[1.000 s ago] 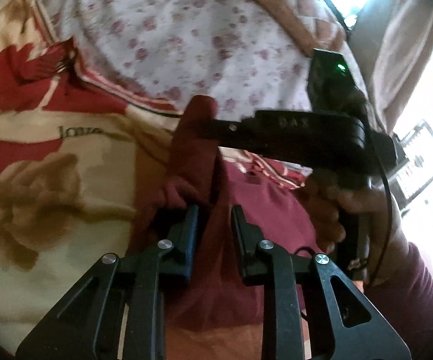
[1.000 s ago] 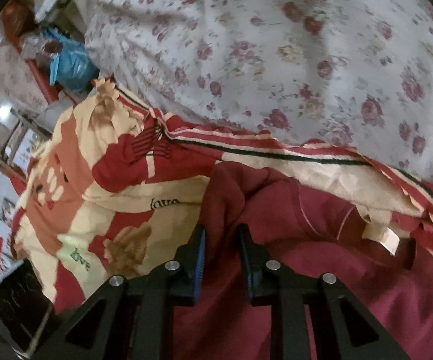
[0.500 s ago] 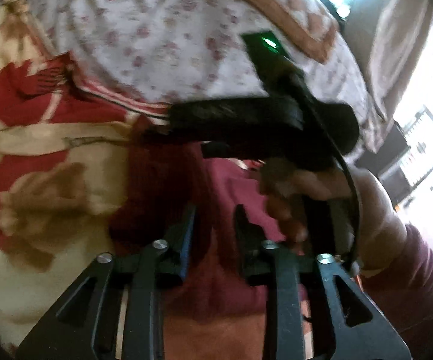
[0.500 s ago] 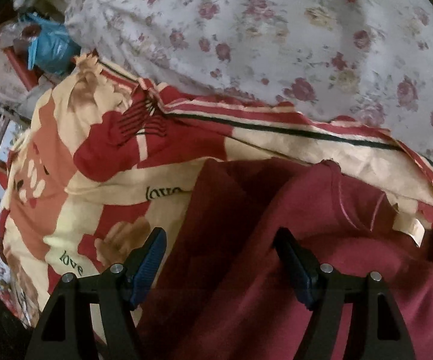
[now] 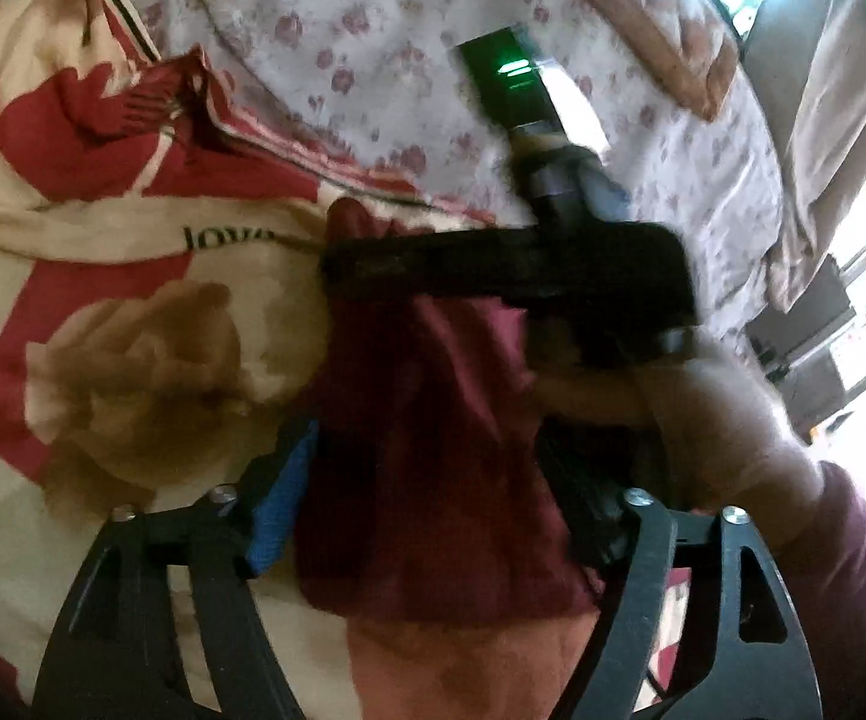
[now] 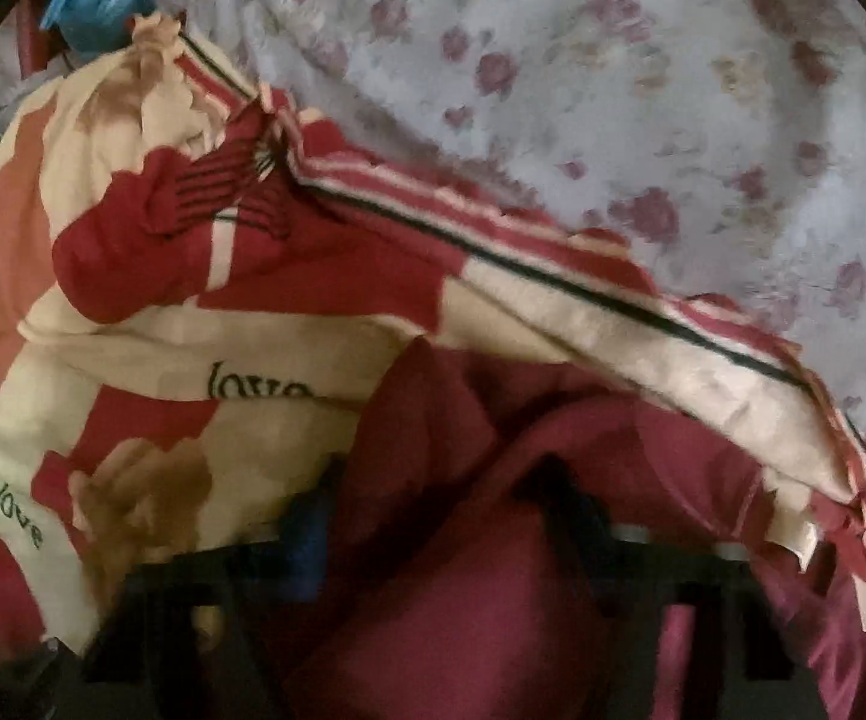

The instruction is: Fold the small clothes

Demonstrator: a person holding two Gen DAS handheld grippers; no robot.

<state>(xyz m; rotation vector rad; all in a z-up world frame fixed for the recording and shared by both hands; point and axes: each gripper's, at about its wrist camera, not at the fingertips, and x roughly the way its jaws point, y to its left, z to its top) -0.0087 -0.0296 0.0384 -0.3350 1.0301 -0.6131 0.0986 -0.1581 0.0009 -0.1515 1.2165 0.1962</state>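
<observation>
Both your grippers stood with jaws spread over the maroon garment (image 5: 433, 480), bunched on the red-and-cream printed blanket (image 5: 102, 360): left gripper (image 5: 433, 516), right gripper (image 6: 439, 516). Soft and limp, it would likely handle best pinched at a hem corner.

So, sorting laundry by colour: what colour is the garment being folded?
Dark maroon garment, plain, clearest in the left wrist view.

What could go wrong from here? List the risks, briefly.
1. The left gripper and right gripper are both open, so the bunched maroon garment is unheld and its fold may slump apart.
2. The right gripper crosses close ahead of the left fingers; they could collide.
3. A grab might pinch the wrinkled blanket underneath too.
</observation>
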